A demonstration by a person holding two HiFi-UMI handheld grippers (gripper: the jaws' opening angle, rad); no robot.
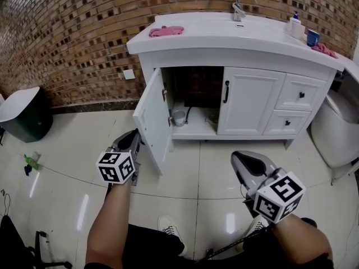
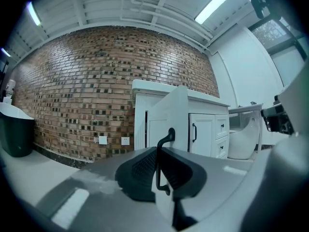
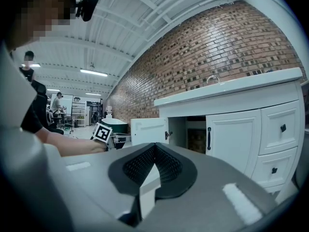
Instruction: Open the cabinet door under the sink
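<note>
Cabinet door stands swung wide, its upright black handle pinched between the closed tips of the left gripper, while the farther right gripper waits shut and empty.

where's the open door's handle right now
Left gripper view, centre: the black handle stands upright between the fingers of the left gripper, on the open door.

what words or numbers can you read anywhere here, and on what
No readable words or numbers in any view.
Left cube and right cube: black-and-white square markers only, no letters.
Bottle: any label is too small to read.
</note>
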